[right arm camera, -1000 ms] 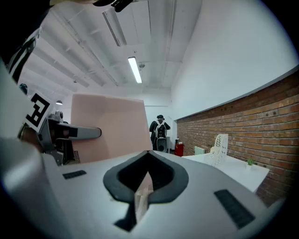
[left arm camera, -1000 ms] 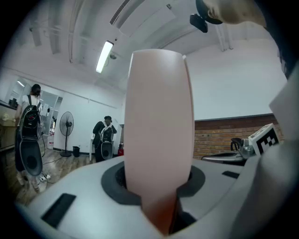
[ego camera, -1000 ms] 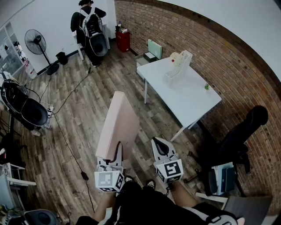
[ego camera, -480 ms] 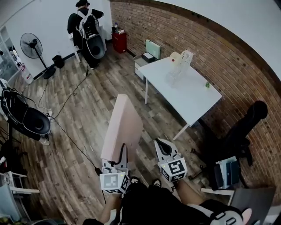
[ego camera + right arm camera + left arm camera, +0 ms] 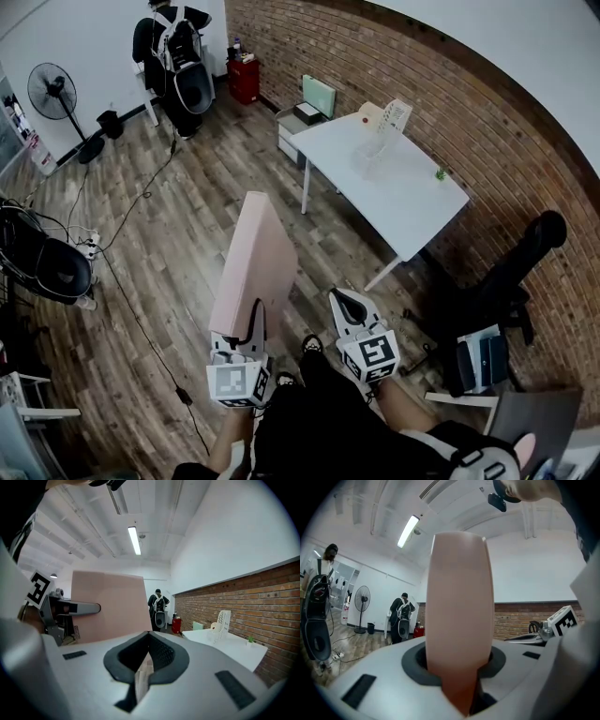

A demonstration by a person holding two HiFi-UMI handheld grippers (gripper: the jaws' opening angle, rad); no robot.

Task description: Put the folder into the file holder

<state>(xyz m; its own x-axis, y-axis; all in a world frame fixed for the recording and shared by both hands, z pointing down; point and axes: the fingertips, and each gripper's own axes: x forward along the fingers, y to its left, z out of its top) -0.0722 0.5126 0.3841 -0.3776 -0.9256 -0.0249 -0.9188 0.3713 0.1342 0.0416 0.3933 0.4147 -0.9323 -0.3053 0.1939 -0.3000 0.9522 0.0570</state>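
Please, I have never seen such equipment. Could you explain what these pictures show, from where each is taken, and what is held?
There is no robot: a person holds one hand-held gripper in each hand. The head view looks down from a camera on the person's head; the other two views come from cameras riding on the grippers. The left hand-held gripper is shut on a pink folder, which stands up from it. The right hand-held gripper is closed and empty. Ahead, by a brick wall, stands a white table; on it are a white file holder and a small green plant.
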